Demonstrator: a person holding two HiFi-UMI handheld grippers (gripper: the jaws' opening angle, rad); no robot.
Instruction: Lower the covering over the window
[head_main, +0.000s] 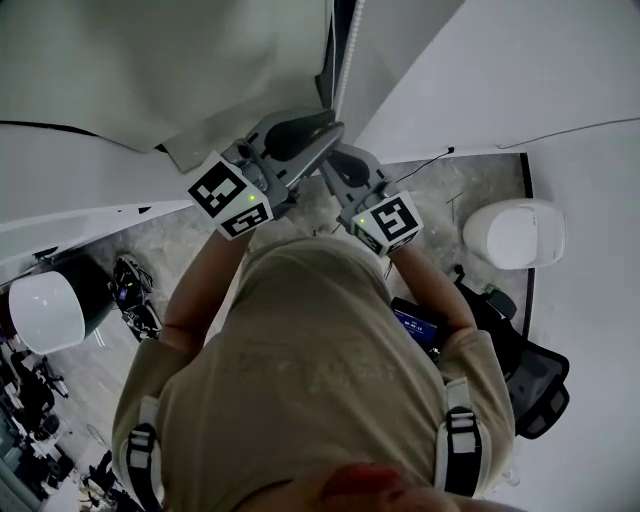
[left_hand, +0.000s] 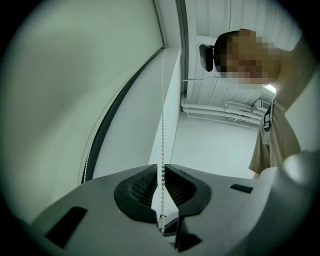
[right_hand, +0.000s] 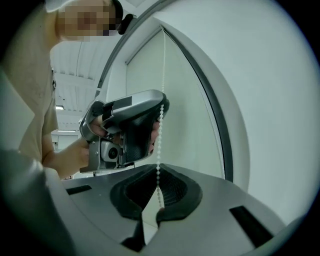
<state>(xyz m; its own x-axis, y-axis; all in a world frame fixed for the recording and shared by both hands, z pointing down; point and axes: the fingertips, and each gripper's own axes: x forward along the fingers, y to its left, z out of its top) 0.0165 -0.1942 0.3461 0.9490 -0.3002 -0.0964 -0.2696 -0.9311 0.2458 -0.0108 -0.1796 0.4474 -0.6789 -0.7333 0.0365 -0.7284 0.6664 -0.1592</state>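
Clamping a thin white beaded cord (left_hand: 162, 135), left tool (left_hand: 161, 170) and right tool (right_hand: 158, 170) both sit closed on it.

Hand-held gripper (left_hand: 163, 166) pinching bead chain (left_hand: 162, 135), pale blind (left_hand: 60, 90)

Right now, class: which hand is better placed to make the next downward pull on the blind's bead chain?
Probably left: the left gripper holds the bead chain above the right gripper, leaving more downward travel.
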